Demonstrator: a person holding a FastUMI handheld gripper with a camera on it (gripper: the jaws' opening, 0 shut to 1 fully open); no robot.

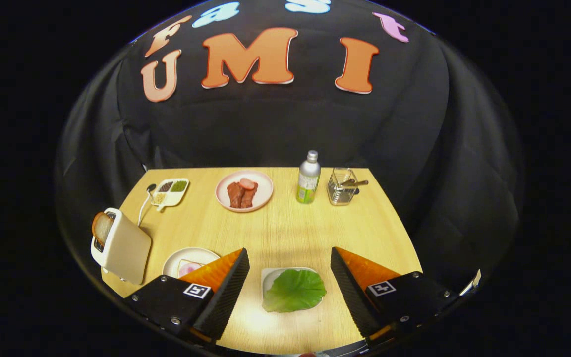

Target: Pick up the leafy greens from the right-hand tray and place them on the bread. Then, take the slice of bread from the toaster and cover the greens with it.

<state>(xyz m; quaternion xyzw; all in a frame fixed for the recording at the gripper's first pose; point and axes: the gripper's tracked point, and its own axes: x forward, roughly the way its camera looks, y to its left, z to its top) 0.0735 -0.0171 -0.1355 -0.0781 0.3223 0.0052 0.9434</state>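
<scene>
The black-and-orange claw (289, 277) hangs spread wide above the pale wooden counter (285, 228), its 2 fingers flanking the flat green lettuce leaf (295, 290) on its small white tray (267, 275).

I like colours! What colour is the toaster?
The toaster looks cream-white, seen in the gripper view, beyond the open gripper.

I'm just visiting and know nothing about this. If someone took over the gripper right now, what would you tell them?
Gripper: open, holding nothing, fingers wide on either side of the greens.
Greens: one leaf lying on its small tray, between the fingers.
Bread: on the white plate, partly hidden behind the left finger.
Toaster: beside that plate, with a slice standing in its slot.
Done: nothing yet.
Left: grip the leaf, lay it on the bread, then pull the slice from the toaster and cover the leaf.
</scene>
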